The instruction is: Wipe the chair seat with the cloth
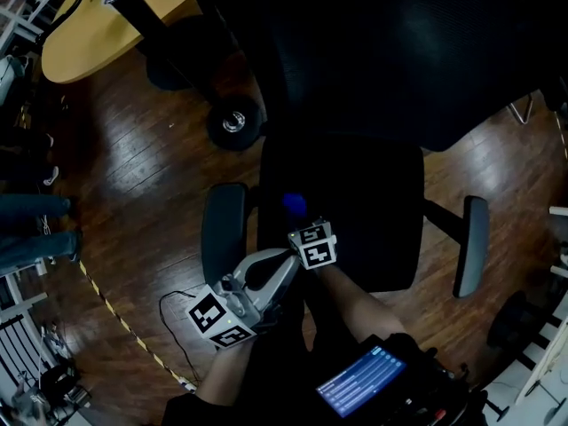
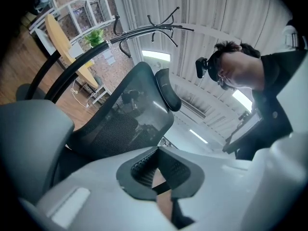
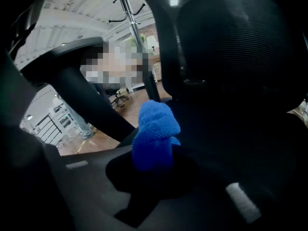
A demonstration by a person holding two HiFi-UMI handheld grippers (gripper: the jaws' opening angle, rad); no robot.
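The black mesh-backed office chair (image 1: 355, 51) presents its dark padded seat (image 1: 373, 211). The left gripper (image 2: 155, 154), jaws together and empty, hangs near the grey armrest (image 1: 222, 229). The right gripper (image 3: 151, 155) clamps the fluffy blue cloth (image 3: 154, 129) over the seat's left part. Contact is unconfirmed, and most of the wiping probably remains.

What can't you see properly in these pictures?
- Cloth: in the head view, mostly hidden by the right gripper; only a blue tip shows.
- Seat: in the head view, too dark to show any dirt.
- Whether the cloth touches the seat: no view shows it.
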